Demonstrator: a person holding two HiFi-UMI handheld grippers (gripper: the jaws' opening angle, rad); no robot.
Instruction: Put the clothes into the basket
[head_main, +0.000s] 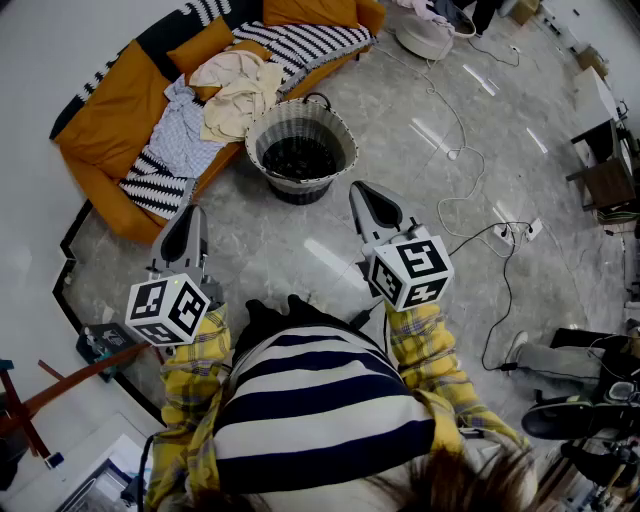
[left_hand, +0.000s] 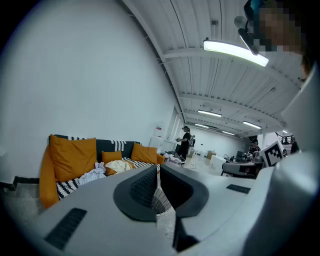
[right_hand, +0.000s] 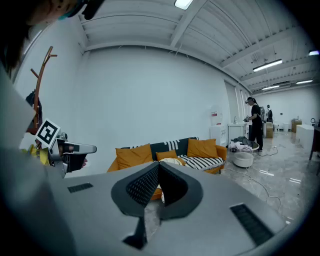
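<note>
Room: I stand in a long, open hall. A bare white wall runs behind the sofa, and a ribbed ceiling carries strip lights.
Floor: grey, glossy stone tiles that catch streaks of light. The sofa and the basket both stand on it.
Sofa: orange, with orange cushions and black-and-white striped throws, set along the wall ahead and to my left.
Basket: round and woven with a pale rim, upright on the floor just in front of the sofa. Its inside is dark, and I cannot tell what lies in it.
Clothes: a cream garment and a pale blue-white one lie heaped side by side on the sofa seat, just behind the basket and not in it.
Cables: thin leads wander over the floor to my right, well apart from the basket.
Left tongs: clenched with nothing between the jaws, held in the air short of the sofa's near end.
Right tongs: jaws pressed together and empty, pointing past the basket's right side.
Hard to see: my striped top and yellow checked sleeves hide the floor at my feet. In each gripper view the grey body of the tongs blocks the lower half, and only a sliver of basket weave shows below the left tips. A person far down the hall is too small to make out.
</note>
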